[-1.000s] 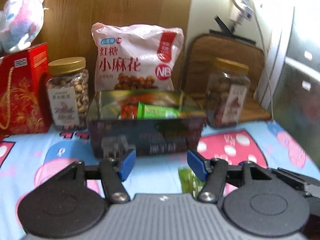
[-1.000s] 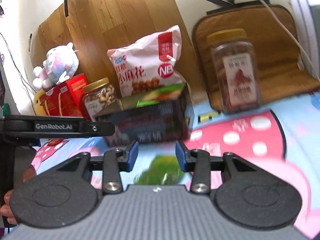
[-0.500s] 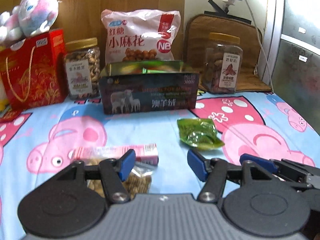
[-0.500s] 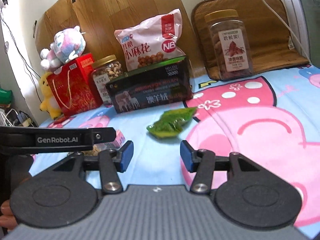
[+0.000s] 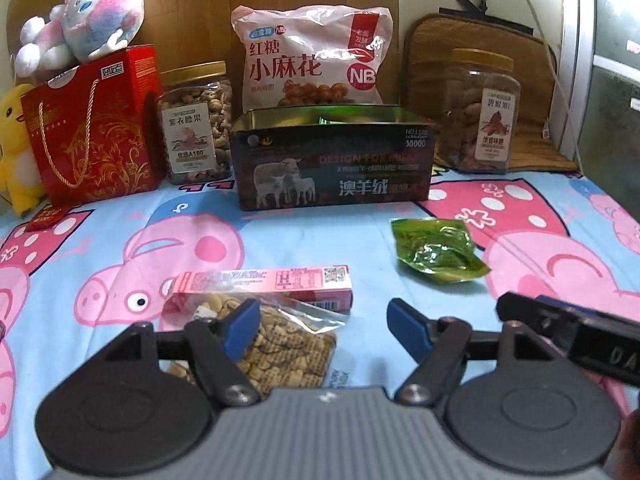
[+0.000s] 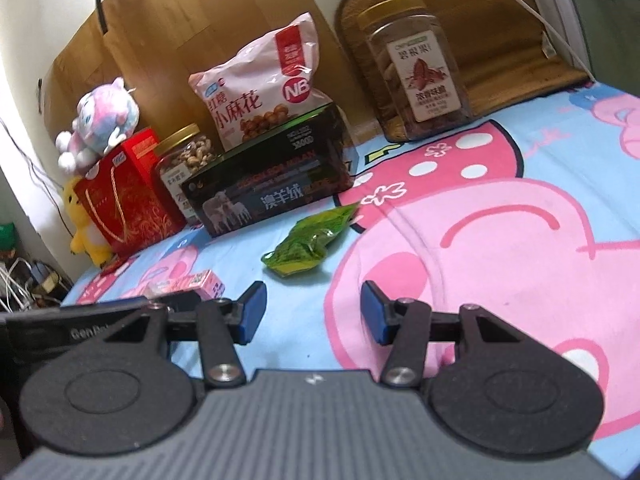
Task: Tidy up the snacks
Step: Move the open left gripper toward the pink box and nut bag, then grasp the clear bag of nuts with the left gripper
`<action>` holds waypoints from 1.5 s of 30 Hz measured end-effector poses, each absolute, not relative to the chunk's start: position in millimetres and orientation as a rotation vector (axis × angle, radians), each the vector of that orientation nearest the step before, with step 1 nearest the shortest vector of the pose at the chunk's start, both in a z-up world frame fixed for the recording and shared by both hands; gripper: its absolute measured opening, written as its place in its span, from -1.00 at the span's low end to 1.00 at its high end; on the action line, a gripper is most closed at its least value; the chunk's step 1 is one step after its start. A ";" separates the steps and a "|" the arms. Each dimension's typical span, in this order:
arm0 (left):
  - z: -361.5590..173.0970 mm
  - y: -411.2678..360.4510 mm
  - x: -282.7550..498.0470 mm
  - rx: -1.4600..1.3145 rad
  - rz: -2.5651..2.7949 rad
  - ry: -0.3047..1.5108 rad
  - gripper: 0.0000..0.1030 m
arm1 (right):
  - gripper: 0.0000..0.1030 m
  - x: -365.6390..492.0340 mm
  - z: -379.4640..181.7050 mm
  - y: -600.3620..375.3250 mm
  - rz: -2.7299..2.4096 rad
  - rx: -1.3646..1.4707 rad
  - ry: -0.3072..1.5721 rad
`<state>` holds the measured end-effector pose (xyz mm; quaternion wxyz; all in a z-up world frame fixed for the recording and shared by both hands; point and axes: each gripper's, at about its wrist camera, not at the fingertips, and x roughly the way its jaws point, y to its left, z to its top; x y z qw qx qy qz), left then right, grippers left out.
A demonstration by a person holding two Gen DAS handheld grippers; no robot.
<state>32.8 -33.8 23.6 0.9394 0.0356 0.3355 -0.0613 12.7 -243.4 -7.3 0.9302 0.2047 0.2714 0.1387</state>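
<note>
A dark open tin box (image 5: 334, 160) stands at the back of the cartoon-print cloth; it also shows in the right wrist view (image 6: 268, 188). In front lie a green snack packet (image 5: 438, 254) (image 6: 314, 240), a pink carton (image 5: 266, 282) (image 6: 200, 284) and a clear bag of biscuits (image 5: 284, 352). My left gripper (image 5: 320, 330) is open and empty, its left finger over the biscuit bag. My right gripper (image 6: 312, 314) is open and empty, short of the green packet.
Behind the tin stand a pink snack bag (image 5: 312, 60), a nut jar (image 5: 196, 120), a second jar (image 5: 480, 112), a red gift box (image 5: 92, 128) with a plush toy (image 5: 84, 36) on it, and a yellow plush (image 5: 16, 148). A woven mat (image 5: 484, 52) leans at the back right.
Both grippers have pulled back from the tin box, so the green packet, pink carton and biscuit bag have come into view. Both stay open; the right one has widened.
</note>
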 end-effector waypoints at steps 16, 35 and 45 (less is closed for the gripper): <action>29.4 -52.4 42.3 0.155 -0.100 0.645 1.00 | 0.08 15.2 -10.5 -263.2 0.257 0.528 0.541; 35.5 -61.1 41.5 0.184 -0.104 0.658 1.00 | 0.10 17.0 -11.8 -271.3 0.246 0.581 0.546; 34.6 -57.5 36.8 0.175 -0.096 0.662 1.00 | 0.10 16.8 -11.6 -270.7 0.248 0.578 0.546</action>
